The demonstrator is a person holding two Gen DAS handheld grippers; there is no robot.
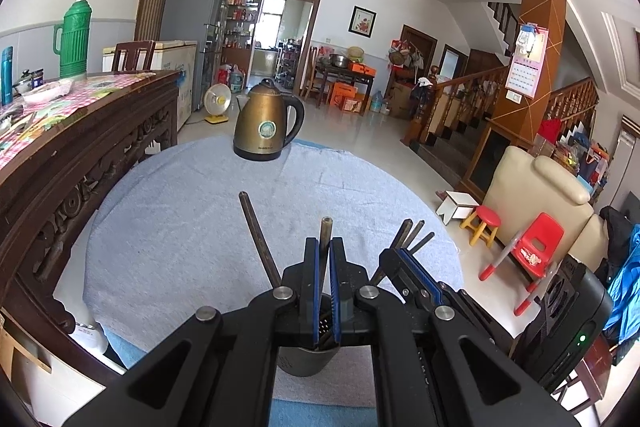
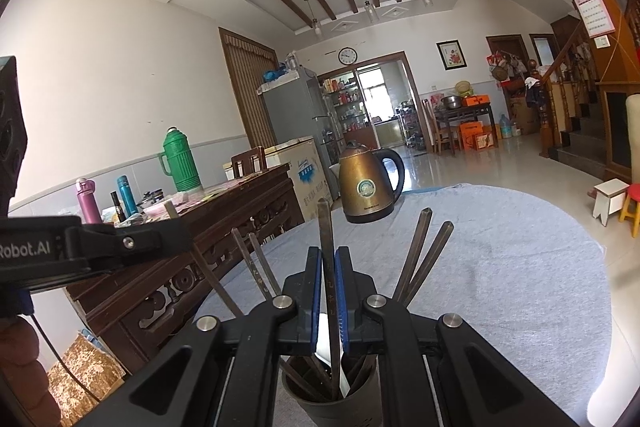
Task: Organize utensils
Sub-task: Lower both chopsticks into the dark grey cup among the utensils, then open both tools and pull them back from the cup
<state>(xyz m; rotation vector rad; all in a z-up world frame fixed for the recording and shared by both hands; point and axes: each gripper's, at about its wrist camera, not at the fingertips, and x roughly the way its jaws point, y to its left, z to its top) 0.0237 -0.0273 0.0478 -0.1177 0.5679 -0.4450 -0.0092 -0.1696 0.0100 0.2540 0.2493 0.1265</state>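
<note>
- Domestic interior: a round table covered with a pale blue-grey towel (image 1: 180, 211) occupies the foreground, with a glossy tiled floor beyond it.
- Bronze electric kettle (image 1: 267, 123) stands upright at the far edge of the towel; a carved dark wooden sideboard (image 1: 80, 163) runs along the left and carries a green thermos (image 1: 75, 39).
- Dark utensil cup (image 2: 334, 397) stands upright on the towel at the near edge, directly below both grippers; in the left wrist view only its lower wall shows under the fingers.
- Left gripper (image 1: 325, 251): jaws drawn narrow and closed on a single dark chopstick (image 1: 325, 235), which stands nearly vertical, its upper end rising just above the blue-lined fingertips and its lower end running down into the cup.
- Right gripper (image 2: 329, 259): jaws likewise narrow, clamped on another upright chopstick (image 2: 325, 227), whose shaft passes between the blue pads and continues into the cup.
- Loose chopsticks (image 2: 420, 251) lean out of the cup to both sides: a pair fans to the right, and several slant to the left (image 2: 256, 263).
- Each gripper appears in the other's view: the right one at the right of the left wrist view, just beside the left gripper, the left one as a black body at the left edge of the right wrist view.
- Cream sofa (image 1: 536, 187), red child's chair (image 1: 536, 247) and small red-topped stool (image 1: 484, 223) stand on the floor to the right, well apart from the table.
</note>
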